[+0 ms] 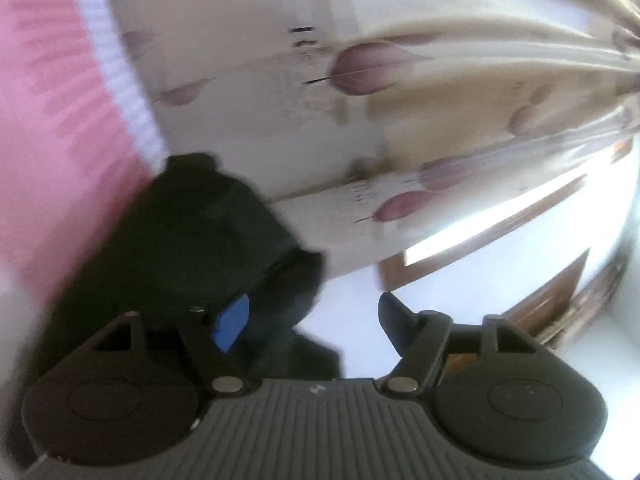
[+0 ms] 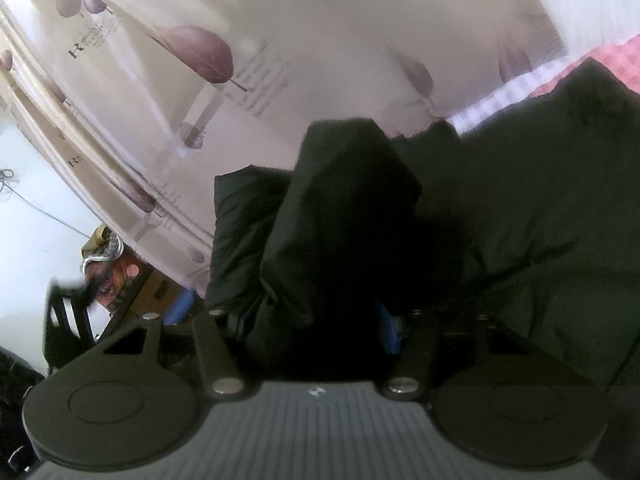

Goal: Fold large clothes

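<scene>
A dark puffy garment [image 2: 500, 208] lies spread over the bed on the right of the right wrist view. A thick folded part of it [image 2: 344, 216] rises between the fingers of my right gripper [image 2: 320, 328]. This fold fills the gap, hides the left pad and touches the blue right pad [image 2: 390, 334], so the gripper is shut on it. In the left wrist view the same dark garment [image 1: 192, 232] hangs blurred at the left. My left gripper [image 1: 313, 324] stands open, with the fabric just behind its blue left pad [image 1: 232, 328] and nothing pinched.
A cream curtain [image 1: 360, 72] with purple leaf prints fills the background of both views. Pink checked bedding [image 1: 48, 112] lies at the left. A wooden window frame [image 1: 500, 224] and white wall sit at the right. A dark chair [image 2: 68, 320] and a box [image 2: 152, 288] stand at lower left.
</scene>
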Tool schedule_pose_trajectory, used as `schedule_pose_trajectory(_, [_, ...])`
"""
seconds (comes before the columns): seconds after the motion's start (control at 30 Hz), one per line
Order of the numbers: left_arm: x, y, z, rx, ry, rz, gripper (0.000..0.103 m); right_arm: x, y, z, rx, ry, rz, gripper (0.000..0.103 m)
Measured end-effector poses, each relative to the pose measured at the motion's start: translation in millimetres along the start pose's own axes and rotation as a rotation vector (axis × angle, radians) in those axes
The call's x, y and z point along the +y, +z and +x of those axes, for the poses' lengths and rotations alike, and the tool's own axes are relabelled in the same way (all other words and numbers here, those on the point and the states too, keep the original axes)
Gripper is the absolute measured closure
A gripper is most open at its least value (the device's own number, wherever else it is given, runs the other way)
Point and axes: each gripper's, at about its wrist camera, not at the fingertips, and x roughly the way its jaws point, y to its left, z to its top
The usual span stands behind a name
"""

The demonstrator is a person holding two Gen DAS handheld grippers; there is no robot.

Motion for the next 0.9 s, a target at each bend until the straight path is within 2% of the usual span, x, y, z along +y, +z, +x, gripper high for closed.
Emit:
schedule_pose_trajectory(0.1, [16.7,-16.5,0.7,0.048,0.000,-0.034,0.035,0.8,1.5,-7.7,0.008,0.021,0.026,0.043])
schedule_pose_trajectory(0.2, [14.5,-31.0,15.8,0.081,-0.057,-0.023,0.035,6.3,9.7,-5.9,0.028,-0.001,0.037,0.038])
schedule_pose_trajectory(0.33, [6.0,-49.4,36.8,0.149,-0.096,0.058,0.034,7.1,26.4,3.8,0.073,-0.036,0.032,0.034])
schedule_pose_trajectory(0.43, [6.5,-62.4,43.9,0.167,-0.109,0.092,0.034,13.1,38.5,14.7,0.112,-0.057,0.024,0.017])
schedule_pose_trajectory(0.53, [8.6,-69.8,49.8,0.175,-0.110,0.135,0.034,28.1,41.4,31.1,0.159,-0.082,-0.047,0.009])
schedule_pose_trajectory(0.63, [13.5,-73.8,49.5,0.161,-0.115,0.148,0.035,35.2,36.5,53.0,0.195,-0.140,-0.133,0.010])
schedule_pose_trajectory(0.73, [13.2,-79.5,43.4,0.142,-0.103,0.195,0.035,38.5,23.6,74.7,0.242,-0.196,-0.273,0.040])
schedule_pose_trajectory(0.8, [8.5,-76.3,36.2,0.133,-0.084,0.198,0.035,46.2,20.2,77.1,0.240,-0.185,-0.343,0.057])
schedule_pose_trajectory(0.87, [5.8,-69.7,19.1,0.117,-0.081,0.180,0.031,60.9,25.6,70.3,0.219,-0.153,-0.391,0.078])
schedule_pose_trajectory(0.9, [3.9,-66.9,8.8,0.100,-0.066,0.189,0.026,67.7,30.7,66.2,0.206,-0.134,-0.406,0.080])
